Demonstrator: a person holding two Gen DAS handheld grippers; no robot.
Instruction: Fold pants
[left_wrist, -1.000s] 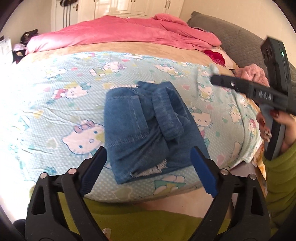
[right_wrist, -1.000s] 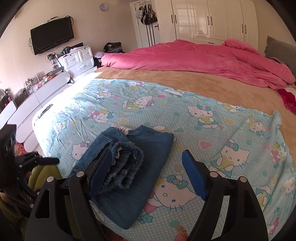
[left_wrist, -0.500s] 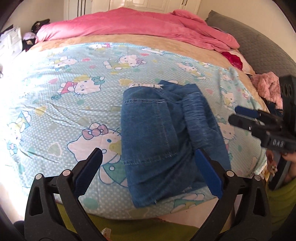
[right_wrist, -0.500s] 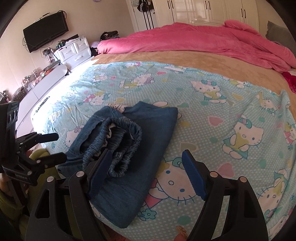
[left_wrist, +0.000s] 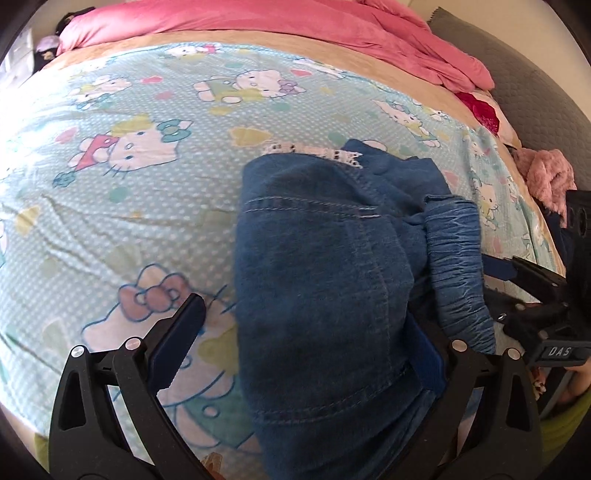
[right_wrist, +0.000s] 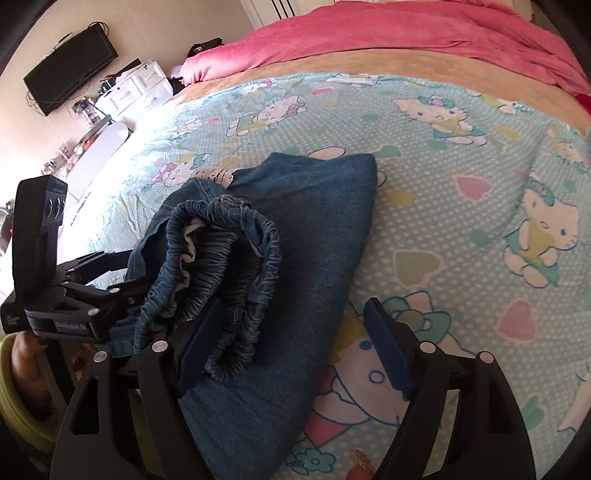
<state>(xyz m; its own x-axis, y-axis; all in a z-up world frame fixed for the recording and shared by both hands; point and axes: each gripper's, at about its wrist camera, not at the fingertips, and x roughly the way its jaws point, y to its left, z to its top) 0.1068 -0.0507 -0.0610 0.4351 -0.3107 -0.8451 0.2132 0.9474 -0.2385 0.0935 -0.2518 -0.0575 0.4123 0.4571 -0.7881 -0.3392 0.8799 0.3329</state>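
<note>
Folded blue jeans (left_wrist: 317, 266) lie on the Hello Kitty sheet (left_wrist: 140, 206) near the bed's front edge, with the gathered elastic waistband (right_wrist: 229, 266) rolled up on top. My left gripper (left_wrist: 303, 347) is open and low over the near end of the jeans. One of its pads (left_wrist: 181, 339) is over the sheet; the other is tucked beside the denim fold under the waistband. My right gripper (right_wrist: 291, 347) is open across the jeans' other side, one pad (right_wrist: 199, 343) against the waistband roll. Each gripper shows in the other's view: left gripper (right_wrist: 122, 275), right gripper (left_wrist: 509, 291).
A pink duvet (left_wrist: 295, 22) is bunched across the far side of the bed. A grey pillow (left_wrist: 535, 74) and a pink fluffy cloth (left_wrist: 550, 177) sit at the right. A TV (right_wrist: 70, 70) and white drawers (right_wrist: 136, 85) stand beyond the bed. A hand (right_wrist: 26, 354) holds the left gripper.
Both grippers have come down and closer to the jeans, which now fill much more of each view. The jaws stay wide; the jeans have not moved.
</note>
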